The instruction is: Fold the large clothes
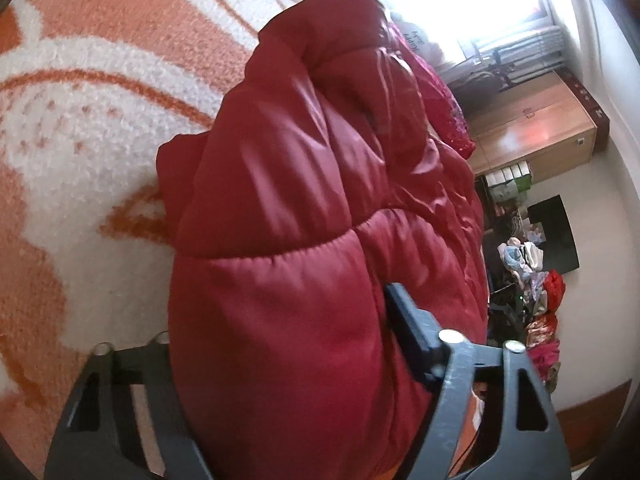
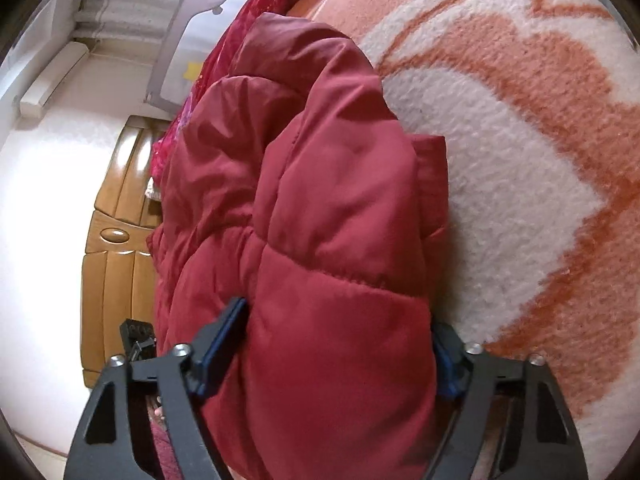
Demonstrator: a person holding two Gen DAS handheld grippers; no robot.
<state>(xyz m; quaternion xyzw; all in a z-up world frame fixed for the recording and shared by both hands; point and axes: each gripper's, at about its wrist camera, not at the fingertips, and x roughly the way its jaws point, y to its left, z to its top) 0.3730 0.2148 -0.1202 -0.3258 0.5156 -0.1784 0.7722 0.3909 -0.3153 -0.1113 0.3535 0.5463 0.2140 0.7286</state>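
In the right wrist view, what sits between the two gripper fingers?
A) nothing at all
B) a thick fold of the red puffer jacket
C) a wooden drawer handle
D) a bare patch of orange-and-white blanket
B: the right gripper has a padded fold of the red puffer jacket bulging between its blue-padded fingers, both pressing against the fabric.

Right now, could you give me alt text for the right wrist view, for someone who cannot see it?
A puffy red jacket, bunched thick, sits squeezed in the right gripper, whose black fingers press its sides. It lies on a fluffy orange and white blanket, with a wooden cabinet at left.
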